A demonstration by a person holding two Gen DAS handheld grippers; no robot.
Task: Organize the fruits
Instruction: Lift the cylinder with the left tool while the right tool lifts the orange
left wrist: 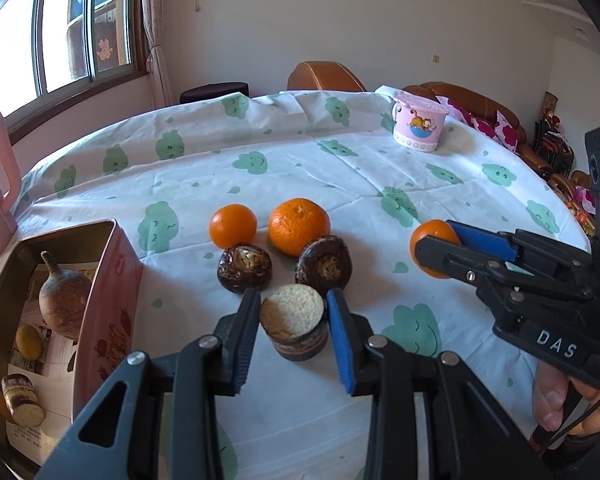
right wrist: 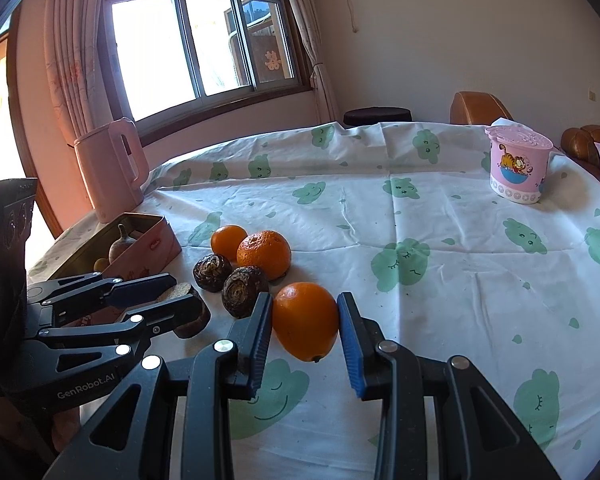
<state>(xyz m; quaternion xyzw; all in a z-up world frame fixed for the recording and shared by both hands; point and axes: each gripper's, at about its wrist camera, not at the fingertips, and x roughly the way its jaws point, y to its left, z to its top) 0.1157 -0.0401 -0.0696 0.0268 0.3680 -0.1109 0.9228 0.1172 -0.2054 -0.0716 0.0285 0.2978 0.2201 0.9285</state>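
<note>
A: Left gripper (left wrist: 293, 316)?
B: Jaws straddle an upright cut-topped brown chestnut (left wrist: 294, 328) on the desk (left wrist: 340, 168); contact unclear.
A: Right gripper (right wrist: 305, 326)?
B: Pads touch a smooth oval orange (right wrist: 305, 320), long axis tilted toward the camera, beside the chestnuts.

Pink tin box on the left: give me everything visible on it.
The pink tin box is rectangular, lidless, metal-looking, with pink printed outer walls and a dull gold inside. It sits flat on the tablecloth near the table's left edge, beside the pink kettle. Printed paper lines its floor. Inside lie a brown bulb-shaped fruit with a stem, a small yellowish fruit and a cut brown piece. Neither gripper touches it.
</note>
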